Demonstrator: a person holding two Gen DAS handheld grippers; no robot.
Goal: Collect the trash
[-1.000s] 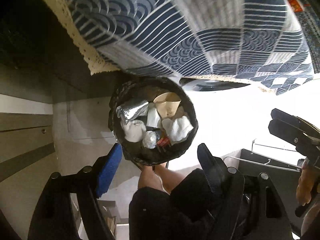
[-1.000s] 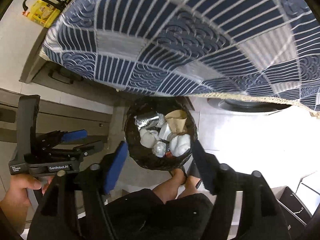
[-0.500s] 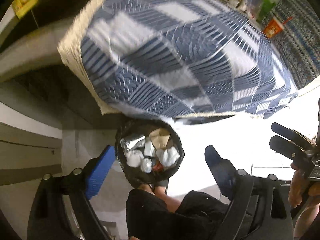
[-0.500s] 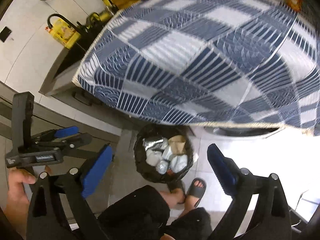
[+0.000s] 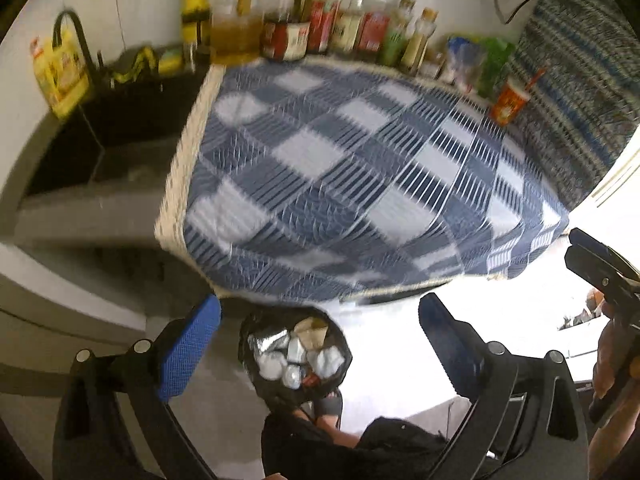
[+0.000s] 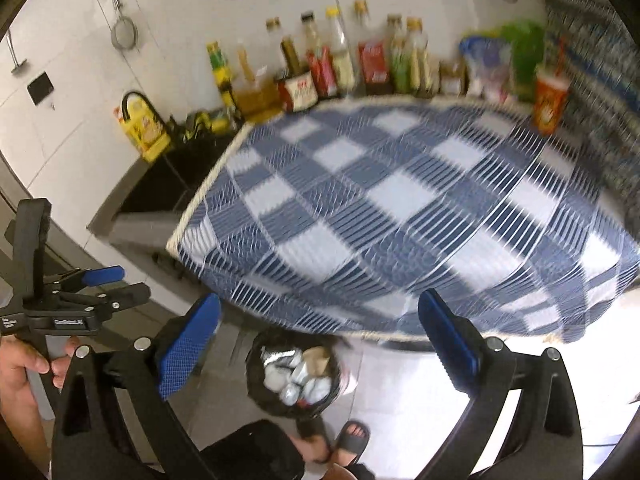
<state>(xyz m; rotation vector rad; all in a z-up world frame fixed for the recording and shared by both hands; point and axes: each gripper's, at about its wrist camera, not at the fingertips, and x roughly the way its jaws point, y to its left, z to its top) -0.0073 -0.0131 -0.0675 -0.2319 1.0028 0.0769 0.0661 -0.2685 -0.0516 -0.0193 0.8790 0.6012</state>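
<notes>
Judging by its look, the black-lined trash bin (image 5: 294, 354) on the floor, just below the front edge of the bench (image 5: 360, 184), would handle as a light but floppy thing: a thin bag liner over a round rim, filled near the top with crumpled foil, white wads of paper or tissue, a brown paper cone and a small red scrap. All of that is soft, crushable and loose, so nothing in it looks fragile. The foil would spring back and the wads could slip from a shallow pinch. The best hold on the bin is probably the gathered liner at the rim; single pieces want a pinch across their middle.

Against the earlier frames, both views now take in the whole checked blue cloth on the bench and the row of bottles (image 5: 320, 28) behind it, which were out of sight before. The bin has shrunk toward the bottom of each picture, with the person's sandalled feet just below it.

Both grippers have just been opening. The left gripper (image 5: 320, 340) and the right gripper (image 6: 320, 338) have their blue-padded fingers spread wide, holding nothing, the bin seen far below between them.
</notes>
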